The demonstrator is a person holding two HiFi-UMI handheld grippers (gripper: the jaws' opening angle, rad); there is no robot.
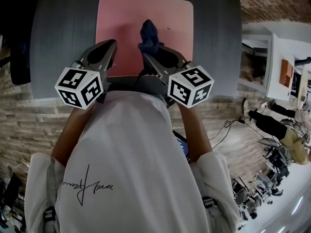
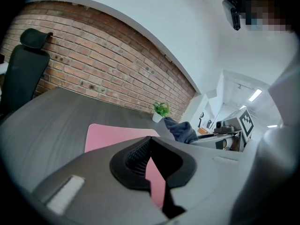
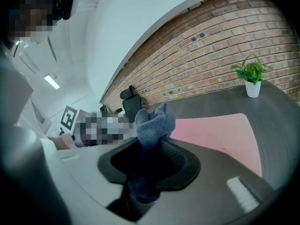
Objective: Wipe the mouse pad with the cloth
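A pink mouse pad (image 1: 127,21) lies flat on the dark grey table (image 1: 63,38). My right gripper (image 1: 146,56) is shut on a dark blue cloth (image 1: 148,37) that bunches up out of its tips above the pad's near middle. The same cloth (image 3: 153,123) fills the jaws in the right gripper view, with the pad (image 3: 220,132) beyond. My left gripper (image 1: 113,45) hovers over the pad's near left part, jaws closed together and holding nothing. The left gripper (image 2: 149,142) shows its tips meeting over the pad (image 2: 105,136), with the cloth (image 2: 182,130) off to its right.
A small potted plant (image 3: 253,78) stands at the table's far corner, near a brick wall (image 2: 93,64). A black office chair (image 2: 23,74) sits at the table's left side. Shelves and cluttered equipment (image 1: 277,130) crowd the floor to the right.
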